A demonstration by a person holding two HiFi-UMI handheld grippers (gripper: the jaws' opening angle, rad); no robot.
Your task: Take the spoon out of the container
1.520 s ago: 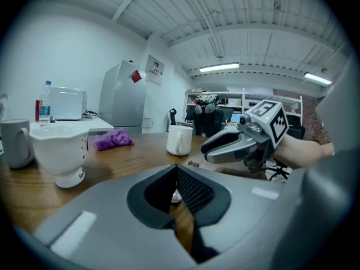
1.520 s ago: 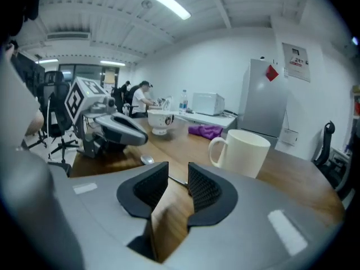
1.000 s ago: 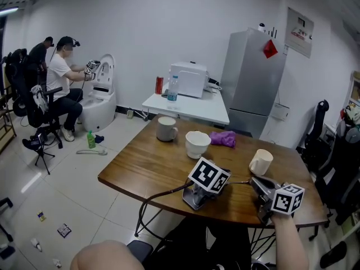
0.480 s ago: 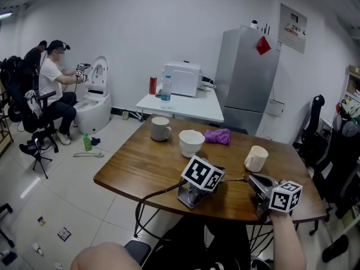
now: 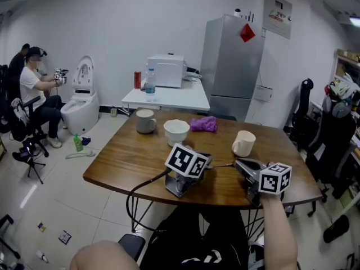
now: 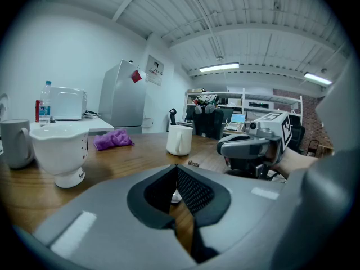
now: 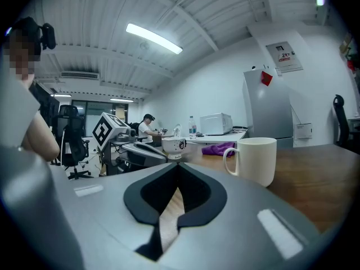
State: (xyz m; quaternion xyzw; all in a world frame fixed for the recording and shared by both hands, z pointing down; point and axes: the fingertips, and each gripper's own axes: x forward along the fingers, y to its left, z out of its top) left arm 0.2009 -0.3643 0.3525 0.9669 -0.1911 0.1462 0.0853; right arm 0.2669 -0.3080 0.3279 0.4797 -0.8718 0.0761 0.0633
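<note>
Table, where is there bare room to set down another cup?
Two free patches: the left end of the table, between the grey mug and the near edge, and the far right corner beyond the white cup. Crowded: the row of mug, bowl and cloth, and the near edge where the left tool and right tool rest.
</note>
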